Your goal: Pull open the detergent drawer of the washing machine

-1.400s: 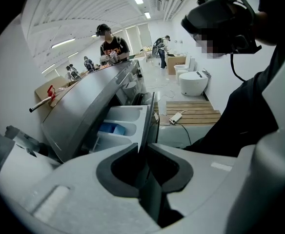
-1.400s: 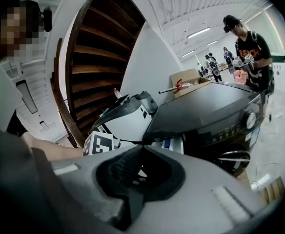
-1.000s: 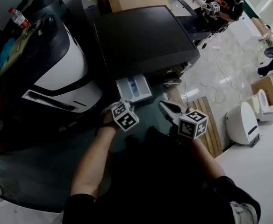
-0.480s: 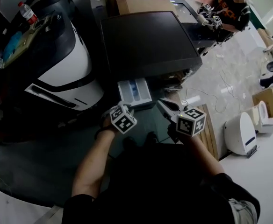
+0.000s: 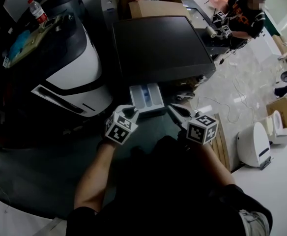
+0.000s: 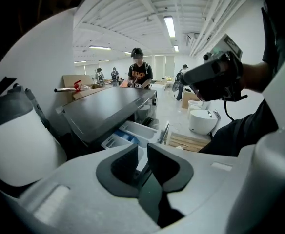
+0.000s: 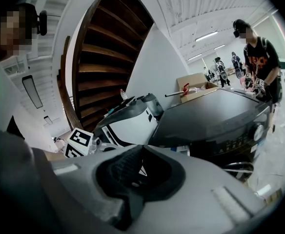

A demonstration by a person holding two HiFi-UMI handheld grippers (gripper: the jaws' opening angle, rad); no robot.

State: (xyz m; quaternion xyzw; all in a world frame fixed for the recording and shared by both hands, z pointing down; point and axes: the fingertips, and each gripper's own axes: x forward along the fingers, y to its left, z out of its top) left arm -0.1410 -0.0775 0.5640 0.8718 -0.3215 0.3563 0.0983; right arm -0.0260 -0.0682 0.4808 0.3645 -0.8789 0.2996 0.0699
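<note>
The washing machine has a dark flat top. Its white detergent drawer with a blue insert stands pulled out at the front left. My left gripper hovers just in front of the drawer's front edge, apart from it. In the left gripper view its jaws have just been opening and show a gap with nothing in it; the drawer lies beyond them. My right gripper is right of the drawer, pointing at the machine's front, its jaws shut on nothing.
A rounded white-and-black machine stands left of the washer, with a water bottle on it. A cardboard box sits behind. A person works at the back right. Wooden slats and white fixtures lie right.
My left gripper has lifted and rolled, its marker cube now tilted, and its jaws have come off the drawer's front. The drawer stays pulled out. The right gripper has barely shifted.
</note>
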